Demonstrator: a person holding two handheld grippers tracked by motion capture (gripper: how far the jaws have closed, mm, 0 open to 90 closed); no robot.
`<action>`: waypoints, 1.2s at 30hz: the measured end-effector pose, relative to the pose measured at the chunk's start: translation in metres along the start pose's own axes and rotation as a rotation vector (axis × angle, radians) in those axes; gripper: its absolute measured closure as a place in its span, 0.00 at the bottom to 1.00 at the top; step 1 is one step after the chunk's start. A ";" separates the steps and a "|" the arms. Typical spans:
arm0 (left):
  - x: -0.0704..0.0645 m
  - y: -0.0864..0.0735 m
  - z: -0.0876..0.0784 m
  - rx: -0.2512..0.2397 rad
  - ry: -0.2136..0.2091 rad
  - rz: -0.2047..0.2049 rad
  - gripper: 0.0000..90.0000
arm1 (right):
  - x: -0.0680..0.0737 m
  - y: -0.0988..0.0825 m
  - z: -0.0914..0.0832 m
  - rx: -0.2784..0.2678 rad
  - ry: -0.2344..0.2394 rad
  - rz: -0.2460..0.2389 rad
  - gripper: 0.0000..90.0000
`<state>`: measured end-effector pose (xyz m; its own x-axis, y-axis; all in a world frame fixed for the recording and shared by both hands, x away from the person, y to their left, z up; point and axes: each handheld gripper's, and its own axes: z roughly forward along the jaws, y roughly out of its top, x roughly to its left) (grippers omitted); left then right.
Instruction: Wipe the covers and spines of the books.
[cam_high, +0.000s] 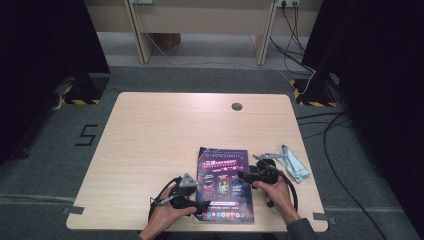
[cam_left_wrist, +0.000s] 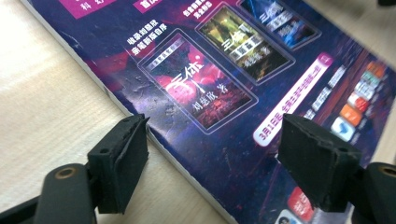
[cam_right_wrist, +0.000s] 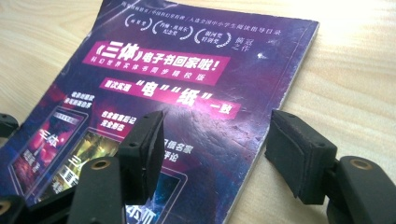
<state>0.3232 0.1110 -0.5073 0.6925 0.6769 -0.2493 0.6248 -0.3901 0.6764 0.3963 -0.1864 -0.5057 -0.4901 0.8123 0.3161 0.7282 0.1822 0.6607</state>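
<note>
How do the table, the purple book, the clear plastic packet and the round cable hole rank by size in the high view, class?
1. Table, by far the largest.
2. Purple book.
3. Clear plastic packet, right of the book.
4. Round cable hole, smallest, though it lies farther from the camera.

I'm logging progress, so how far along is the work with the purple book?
Done: the flat purple paperback book lies closed on the light wooden table, and both grippers have reached it. In hand: the left gripper straddles its near left edge, the right gripper its right edge, jaws open, no grip. Left: closing on the book and moving or opening it.
</note>
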 end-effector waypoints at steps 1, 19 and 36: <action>0.001 0.000 0.000 -0.001 -0.003 0.001 0.27 | 0.000 -0.001 0.000 -0.005 0.003 0.017 0.42; -0.006 0.001 0.002 -0.001 -0.002 0.005 0.28 | -0.005 -0.001 -0.003 -0.017 0.051 0.138 0.46; -0.007 -0.001 0.002 0.006 0.026 0.050 0.31 | 0.001 0.006 -0.022 -0.103 0.125 0.139 0.63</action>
<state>0.3188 0.1051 -0.5074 0.7135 0.6724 -0.1967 0.5916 -0.4278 0.6834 0.3895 -0.1971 -0.4866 -0.4485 0.7496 0.4867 0.7433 0.0104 0.6689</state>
